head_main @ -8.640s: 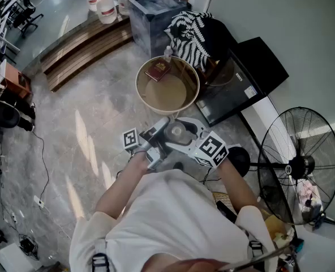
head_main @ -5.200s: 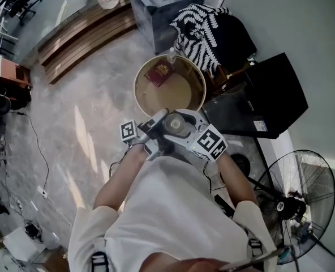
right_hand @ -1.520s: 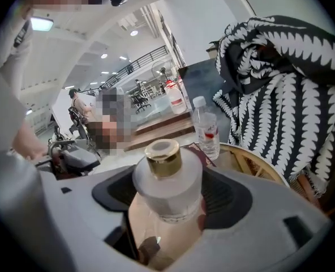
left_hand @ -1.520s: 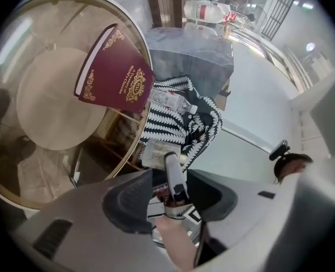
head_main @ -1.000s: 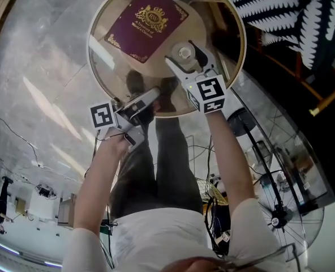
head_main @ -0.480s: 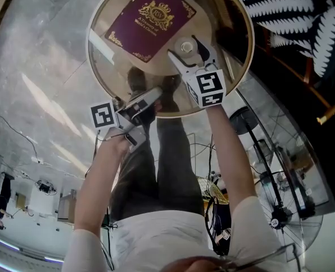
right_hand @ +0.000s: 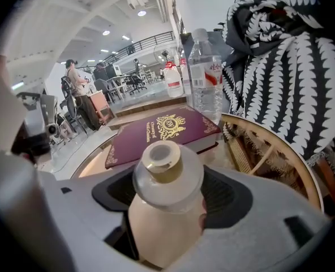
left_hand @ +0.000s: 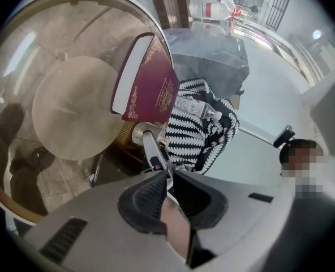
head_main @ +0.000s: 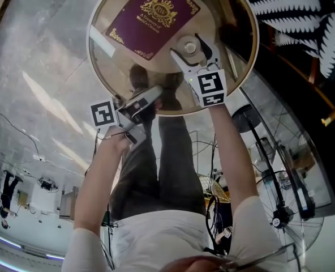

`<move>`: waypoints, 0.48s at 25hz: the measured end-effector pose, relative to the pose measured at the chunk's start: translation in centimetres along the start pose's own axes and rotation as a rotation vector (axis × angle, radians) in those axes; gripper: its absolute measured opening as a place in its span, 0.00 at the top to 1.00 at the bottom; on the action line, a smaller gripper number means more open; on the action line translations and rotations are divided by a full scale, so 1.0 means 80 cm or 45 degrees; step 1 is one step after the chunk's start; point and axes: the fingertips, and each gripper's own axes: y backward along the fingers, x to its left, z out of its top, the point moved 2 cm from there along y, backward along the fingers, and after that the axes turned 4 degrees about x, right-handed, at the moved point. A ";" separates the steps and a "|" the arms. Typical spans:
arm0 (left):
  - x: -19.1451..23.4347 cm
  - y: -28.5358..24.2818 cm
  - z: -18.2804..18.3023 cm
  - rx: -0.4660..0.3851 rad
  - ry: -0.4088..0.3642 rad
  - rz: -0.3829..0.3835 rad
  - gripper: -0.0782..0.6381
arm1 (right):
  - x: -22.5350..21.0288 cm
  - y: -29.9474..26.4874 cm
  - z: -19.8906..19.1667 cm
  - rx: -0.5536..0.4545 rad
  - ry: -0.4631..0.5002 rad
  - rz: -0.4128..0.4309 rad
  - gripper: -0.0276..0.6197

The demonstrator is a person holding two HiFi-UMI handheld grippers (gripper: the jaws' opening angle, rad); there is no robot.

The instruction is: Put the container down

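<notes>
Head view: round glass table [head_main: 92,47] seen from steeply above, with a maroon book [head_main: 154,16] lying flat on it. Right gripper [head_main: 185,43] reaches over the glass from the near side, its jaws set wide round a small container [head_main: 187,47] with a pale cap. The container is over the glass top, just beside the book's near corner. Cannot tell whether its base rests on the glass. Left gripper [head_main: 156,90] is at the table's near rim, left of the right one and apart from the container. Black-and-white patterned cloth [head_main: 303,10] lies past the table's right edge.

Left gripper view: jaws clenched, dark pads meeting at the tips, nothing between them. Beyond them are the glass top, the book, the patterned cloth and a clear water bottle [left_hand: 197,107] in front of the cloth. One grey finger of the right gripper shows just past the pads.

Right gripper view: jaws grasping the container. Its frosted body sits between both pads and fills the gap, and its gold-beige cap points toward the book. The book lies straight ahead on the table. The water bottle stands upright behind the book's far right corner, with the cloth at right. A person [right_hand: 74,84] stands far back at left.
</notes>
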 end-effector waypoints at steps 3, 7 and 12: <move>0.001 0.002 0.000 -0.001 0.003 0.001 0.84 | 0.004 0.001 -0.003 0.008 0.036 -0.018 0.42; -0.002 0.005 0.002 0.000 -0.011 -0.002 0.84 | 0.005 -0.001 -0.004 0.026 0.050 -0.022 0.42; -0.012 0.011 0.000 -0.012 -0.013 0.001 0.84 | 0.007 0.006 0.001 0.059 0.040 -0.011 0.34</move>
